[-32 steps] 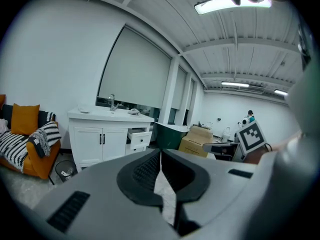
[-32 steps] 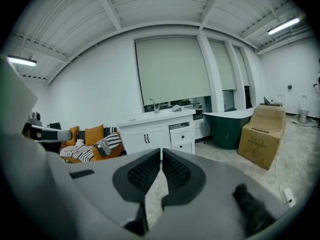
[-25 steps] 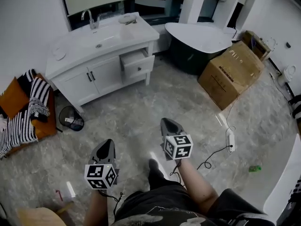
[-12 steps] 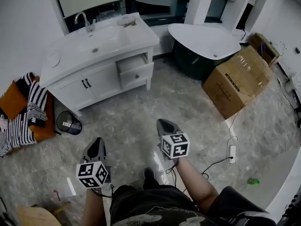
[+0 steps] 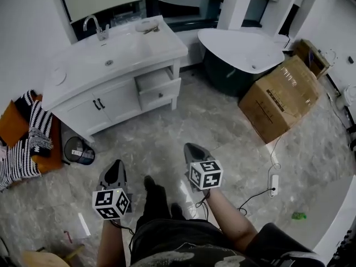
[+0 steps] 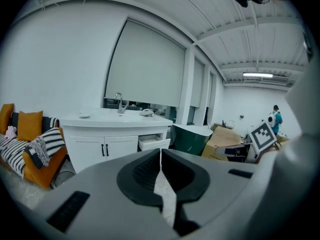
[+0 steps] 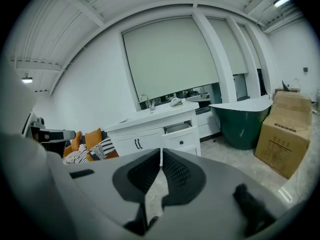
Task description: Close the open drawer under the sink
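Note:
The white sink cabinet [image 5: 111, 65] stands at the far wall with its upper right drawer [image 5: 158, 86] pulled out. The same drawer [image 6: 154, 142] shows in the left gripper view, and in the right gripper view the drawer [image 7: 180, 130] shows with a gap above its front. My left gripper [image 5: 115, 167] and right gripper [image 5: 192, 149] hang over the marble floor, well short of the cabinet and pointing toward it. Both are shut with nothing between the pads, and the tips of my left gripper [image 6: 160, 151] and right gripper [image 7: 161, 151] meet.
A dark green bathtub [image 5: 239, 54] and a cardboard box [image 5: 281, 96] stand right of the cabinet. A wire waste bin [image 5: 78, 151] and an orange sofa with striped cushions [image 5: 22, 138] are at the left. A power strip with cable [image 5: 272, 185] lies on the floor at right.
The person has walked toward the cabinet, which now sits nearer and lower in the head view. Both grippers moved forward with the body, still shut. A foot has stepped out between them.

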Demonstrator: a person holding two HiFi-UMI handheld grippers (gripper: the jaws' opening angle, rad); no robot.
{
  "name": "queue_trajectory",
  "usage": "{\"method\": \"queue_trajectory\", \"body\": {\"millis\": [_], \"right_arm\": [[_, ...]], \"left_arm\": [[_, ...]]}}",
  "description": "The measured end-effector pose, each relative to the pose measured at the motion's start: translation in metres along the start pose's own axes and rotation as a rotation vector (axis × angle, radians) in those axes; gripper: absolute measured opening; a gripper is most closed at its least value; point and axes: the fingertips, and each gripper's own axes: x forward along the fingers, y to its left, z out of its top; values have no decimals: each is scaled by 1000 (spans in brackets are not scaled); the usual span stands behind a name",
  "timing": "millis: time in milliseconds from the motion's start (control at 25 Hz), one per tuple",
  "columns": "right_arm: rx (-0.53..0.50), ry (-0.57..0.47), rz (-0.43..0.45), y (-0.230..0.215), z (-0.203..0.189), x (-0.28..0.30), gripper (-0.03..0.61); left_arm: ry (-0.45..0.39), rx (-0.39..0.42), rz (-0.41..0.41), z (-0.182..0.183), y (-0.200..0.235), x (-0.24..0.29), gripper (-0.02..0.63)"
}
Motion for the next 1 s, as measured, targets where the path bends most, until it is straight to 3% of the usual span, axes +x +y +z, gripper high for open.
{"method": "queue_trajectory", "body": {"millis": [320,680,1000], "right_arm": [[-3,18,-57,-12,20,59,31],[2,55,-107,-10,48,172,31],[44,83,-125,-6,57,229,31]], "left_arm": [[30,-7,-65,10,31,81,18],[84,19,-101,25,103,178,20],[141,12,-194,27,120,231,19]]}}
